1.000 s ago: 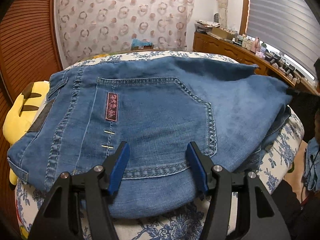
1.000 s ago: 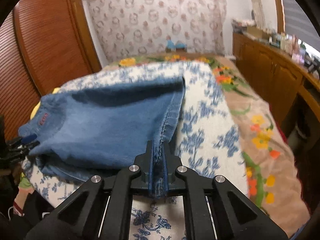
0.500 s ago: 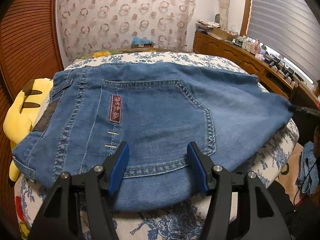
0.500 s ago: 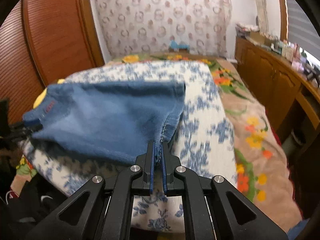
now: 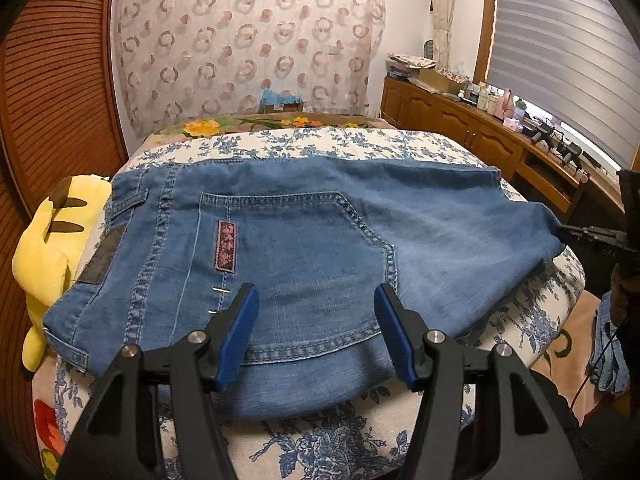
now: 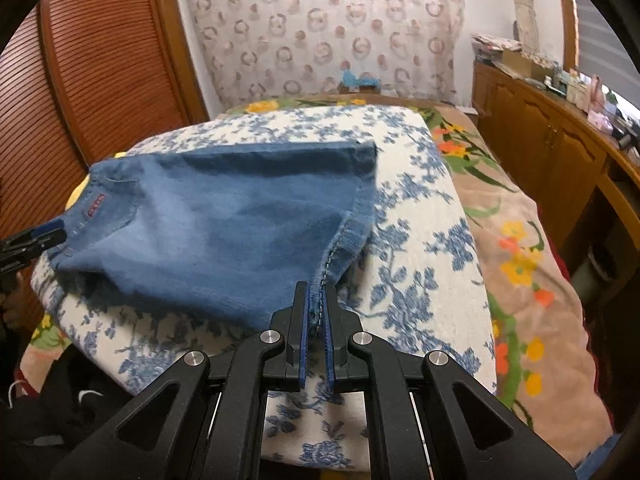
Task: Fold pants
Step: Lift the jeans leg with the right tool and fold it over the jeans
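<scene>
Blue ribbed pads line the inner faces of both black plastic claws. The right claw (image 6: 316, 320) is clamped on a stitched edge of the jeans (image 6: 224, 232), the doubled hem pinched upright between its pads. The left claw (image 5: 316, 334) stands apart, its two fingers straddling the lower rim of the back pocket (image 5: 296, 264) from above; whether the pads touch the cloth cannot be told, and nothing is gripped between them.

The jeans are mid-blue washed denim, soft and faintly streaked, folded into a wide flat shape and lying on the bed (image 5: 332, 440) just ahead of both claws. Beyond the left claw's fingers the pocket shows a five-sided outline with double pale stitching, a narrow pink and dark woven label (image 5: 226, 246) upright on its left part, and two short yellow bar tacks below it. To the left of that claw runs the waistband with a belt loop and a dark leather-like patch (image 5: 100, 258). From the right claw the cloth fans out leftward and ahead to a squared corner.

Under the denim is a cream bedspread printed with blue flowers. A yellow plush toy (image 5: 48, 256) lies left of the waistband. Farther off are a beige blanket with orange flowers (image 6: 520, 248), a wooden cabinet (image 5: 452, 128) carrying cluttered small items, and a ring-patterned curtain (image 5: 248, 44).
</scene>
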Available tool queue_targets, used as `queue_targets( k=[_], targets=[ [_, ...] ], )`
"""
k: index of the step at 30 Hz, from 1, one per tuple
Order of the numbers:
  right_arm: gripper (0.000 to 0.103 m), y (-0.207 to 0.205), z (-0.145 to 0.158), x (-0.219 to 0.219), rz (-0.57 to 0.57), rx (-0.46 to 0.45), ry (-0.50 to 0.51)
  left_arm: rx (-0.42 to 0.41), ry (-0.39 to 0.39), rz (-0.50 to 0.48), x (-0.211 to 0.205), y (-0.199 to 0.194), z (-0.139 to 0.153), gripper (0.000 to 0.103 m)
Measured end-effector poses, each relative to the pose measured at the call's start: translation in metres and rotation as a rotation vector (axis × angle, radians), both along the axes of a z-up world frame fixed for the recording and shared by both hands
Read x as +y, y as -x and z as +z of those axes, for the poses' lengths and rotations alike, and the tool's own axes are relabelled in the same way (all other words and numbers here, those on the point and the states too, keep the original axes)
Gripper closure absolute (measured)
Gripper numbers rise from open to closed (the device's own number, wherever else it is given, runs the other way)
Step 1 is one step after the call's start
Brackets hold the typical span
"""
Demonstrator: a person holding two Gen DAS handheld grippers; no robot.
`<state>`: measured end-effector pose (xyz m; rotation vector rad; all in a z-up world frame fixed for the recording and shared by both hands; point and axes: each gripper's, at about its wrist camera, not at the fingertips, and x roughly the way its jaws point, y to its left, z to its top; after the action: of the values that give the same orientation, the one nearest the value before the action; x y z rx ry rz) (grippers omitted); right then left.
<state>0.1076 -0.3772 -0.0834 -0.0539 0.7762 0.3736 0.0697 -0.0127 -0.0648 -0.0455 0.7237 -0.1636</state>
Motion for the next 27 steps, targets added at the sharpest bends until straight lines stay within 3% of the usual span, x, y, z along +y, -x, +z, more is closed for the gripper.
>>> queue_targets(
  k=[13,27],
  targets=[
    [0.099,-0.010,0.072,0.057,0.169,-0.131,-0.115,-0.039,-0.008,0.039,0.014,0.010,0.014,0.044],
    [0.100,-0.015,0.115,0.196,0.487,-0.182,-0.167,-0.047,0.002,0.114,0.049,0.027,0.015,0.044]
  ],
)
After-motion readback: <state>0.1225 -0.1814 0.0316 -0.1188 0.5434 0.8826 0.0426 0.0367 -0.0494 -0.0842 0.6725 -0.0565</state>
